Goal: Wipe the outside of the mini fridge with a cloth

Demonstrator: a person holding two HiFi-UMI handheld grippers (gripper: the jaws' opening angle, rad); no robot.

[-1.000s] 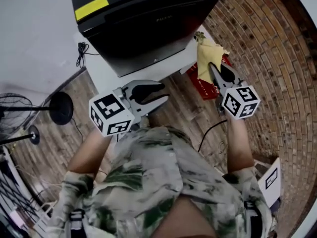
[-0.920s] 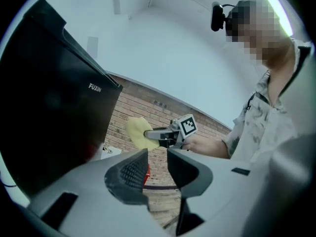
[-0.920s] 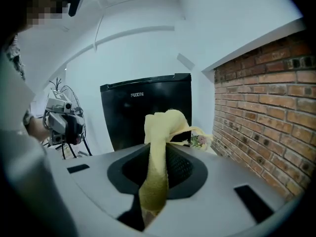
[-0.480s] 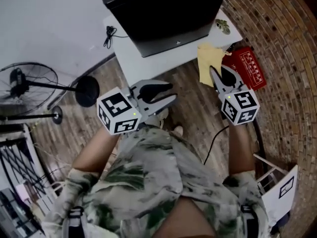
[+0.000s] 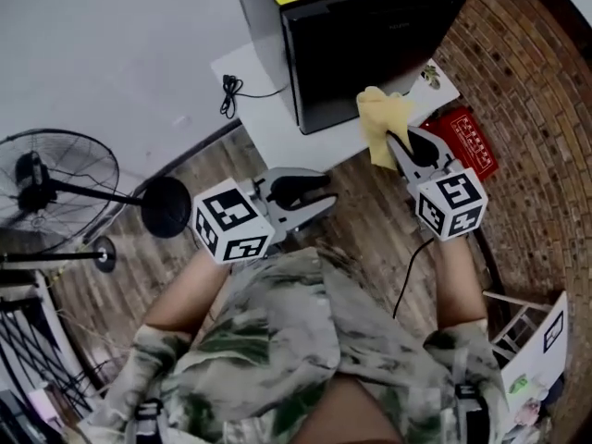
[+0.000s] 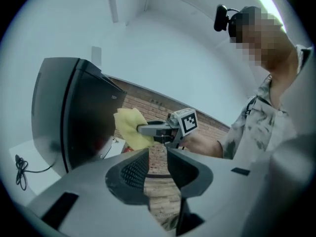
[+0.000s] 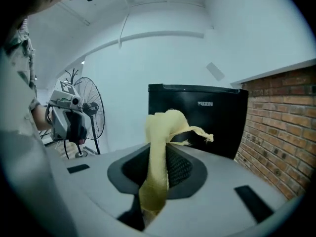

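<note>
The black mini fridge [image 5: 370, 44] stands on a low white platform [image 5: 268, 118]. It also shows in the left gripper view [image 6: 64, 117] and the right gripper view [image 7: 217, 122]. My right gripper [image 5: 400, 144] is shut on a yellow cloth [image 5: 381, 123], whose bunched top lies at the fridge's lower front corner. In the right gripper view the cloth [image 7: 165, 127] hangs down between the jaws [image 7: 160, 152]. My left gripper [image 5: 324, 194] hovers lower left over the wooden floor, away from the fridge. Its jaws [image 6: 158, 157] stand slightly apart with nothing between them.
A red box [image 5: 467, 137] lies by the brick wall [image 5: 536, 91] to the right of the platform. A black cord [image 5: 231, 91] lies on the platform's left part. A standing fan [image 5: 55, 183] is at far left. A black cable [image 5: 407, 266] runs across the wooden floor.
The person has stepped round, so the fridge's side now faces more toward me. My right gripper has carried the cloth up to the fridge's lower corner. The left gripper has stayed low.
</note>
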